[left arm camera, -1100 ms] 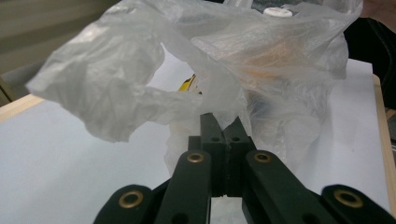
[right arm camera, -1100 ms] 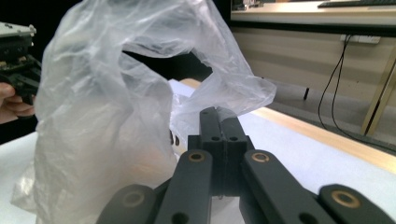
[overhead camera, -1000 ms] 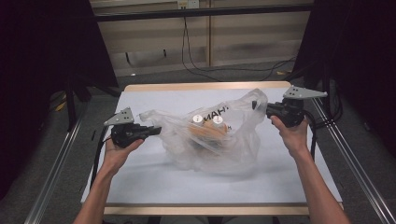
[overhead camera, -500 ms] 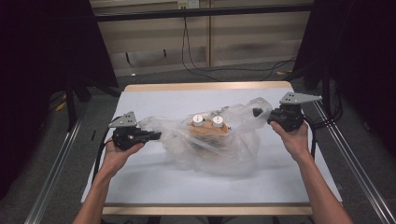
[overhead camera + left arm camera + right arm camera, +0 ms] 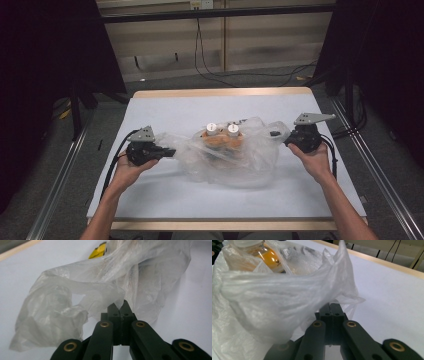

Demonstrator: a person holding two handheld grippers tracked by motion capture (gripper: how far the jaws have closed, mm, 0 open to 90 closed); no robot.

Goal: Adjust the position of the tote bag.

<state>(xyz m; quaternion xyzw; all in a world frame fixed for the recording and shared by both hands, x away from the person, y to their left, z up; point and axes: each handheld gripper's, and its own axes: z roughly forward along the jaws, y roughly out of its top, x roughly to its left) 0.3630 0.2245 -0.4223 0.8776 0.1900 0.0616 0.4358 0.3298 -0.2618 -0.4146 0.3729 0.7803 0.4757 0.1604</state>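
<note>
A clear plastic bag lies in the middle of the white table, spread between both hands. Two orange bottles with white caps stand upright inside it. My left gripper is shut on the bag's left handle, and its jaws pinch the crumpled film in the left gripper view. My right gripper is shut on the bag's right handle, low near the table. In the right gripper view the stretched film runs from the jaws toward an orange bottle.
The white table has a wooden rim at the far edge. Metal rails run along both sides. Cables hang beyond the far edge, and dark curtains flank the space.
Both grippers have come down with the bag's handles, the right one most. The bag has sunk and slackened, and the two bottles stand lower on the table.
</note>
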